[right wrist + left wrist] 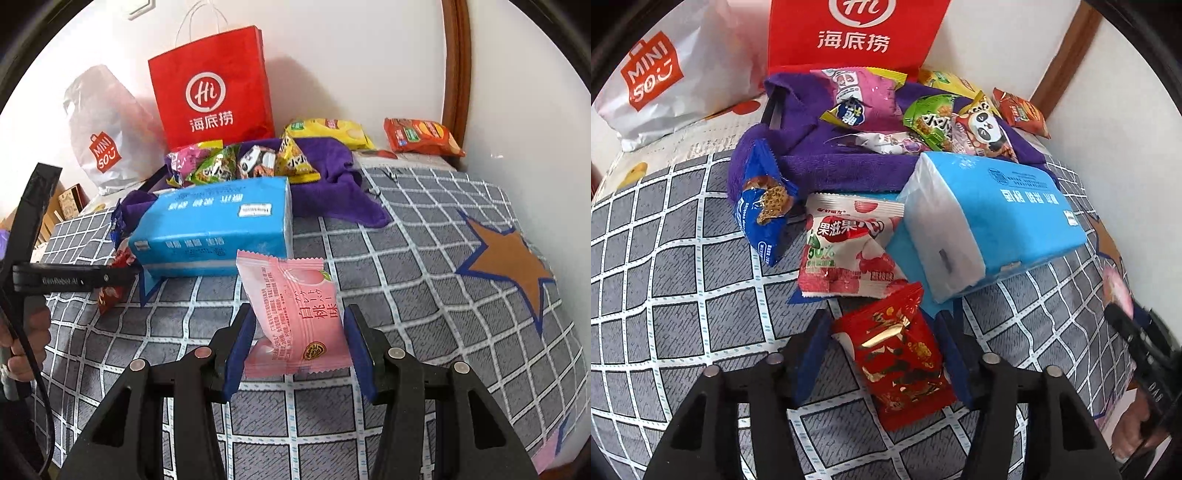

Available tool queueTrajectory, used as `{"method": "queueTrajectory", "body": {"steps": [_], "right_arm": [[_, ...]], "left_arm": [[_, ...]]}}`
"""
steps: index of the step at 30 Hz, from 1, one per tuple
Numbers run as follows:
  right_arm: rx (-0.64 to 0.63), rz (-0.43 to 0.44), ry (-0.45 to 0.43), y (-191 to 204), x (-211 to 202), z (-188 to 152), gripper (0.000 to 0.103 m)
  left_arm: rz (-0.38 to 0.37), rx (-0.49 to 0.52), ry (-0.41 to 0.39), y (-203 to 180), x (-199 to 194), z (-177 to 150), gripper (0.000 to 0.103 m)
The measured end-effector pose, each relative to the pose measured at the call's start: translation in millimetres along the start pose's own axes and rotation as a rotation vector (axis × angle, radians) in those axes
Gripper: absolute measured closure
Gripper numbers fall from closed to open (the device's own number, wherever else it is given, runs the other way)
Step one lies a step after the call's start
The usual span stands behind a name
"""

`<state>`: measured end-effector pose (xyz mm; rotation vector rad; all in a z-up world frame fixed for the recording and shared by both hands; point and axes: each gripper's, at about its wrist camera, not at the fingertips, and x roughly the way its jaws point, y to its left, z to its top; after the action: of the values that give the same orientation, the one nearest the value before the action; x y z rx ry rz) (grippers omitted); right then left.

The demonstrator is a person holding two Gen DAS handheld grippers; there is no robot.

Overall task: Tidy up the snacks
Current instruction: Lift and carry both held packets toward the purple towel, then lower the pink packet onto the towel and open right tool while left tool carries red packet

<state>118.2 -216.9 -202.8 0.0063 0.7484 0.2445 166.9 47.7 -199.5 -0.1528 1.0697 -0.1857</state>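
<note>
A red foil snack packet (894, 365) lies flat on the grey checked bedsheet (665, 295). My left gripper (882, 325) points down over it, open, with a blue pad close to each side of the packet. My right gripper (299, 312) is shut on a pink peach snack packet (291, 295) and holds it upright above the sheet. Just beyond the red packet lie a white-and-red fruit snack packet (846, 251) and a blue cookie packet (764, 218). Several more snack packets sit on a purple towel (820, 166) further back.
A blue tissue pack (990, 221) lies right of the fruit packet. Against the wall stand a red paper bag (214, 92) and a white Miniso bag (103, 140). A yellow chip bag (328, 131) and an orange packet (421, 136) lie at the back right.
</note>
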Motion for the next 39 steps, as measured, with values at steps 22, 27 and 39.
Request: {"method": "queueTrajectory", "body": {"steps": [22, 27, 39], "right_arm": [[-0.053, 0.025, -0.116, 25, -24, 70, 0.054], [-0.064, -0.005, -0.118, 23, -20, 96, 0.054], [-0.059, 0.032, -0.121, 21, 4, 164, 0.054]], "left_arm": [[-0.1, -0.021, -0.083, -6, -66, 21, 0.055], [-0.101, -0.005, -0.098, -15, -76, 48, 0.055], [-0.076, 0.049, -0.164, -33, -89, 113, 0.055]]}}
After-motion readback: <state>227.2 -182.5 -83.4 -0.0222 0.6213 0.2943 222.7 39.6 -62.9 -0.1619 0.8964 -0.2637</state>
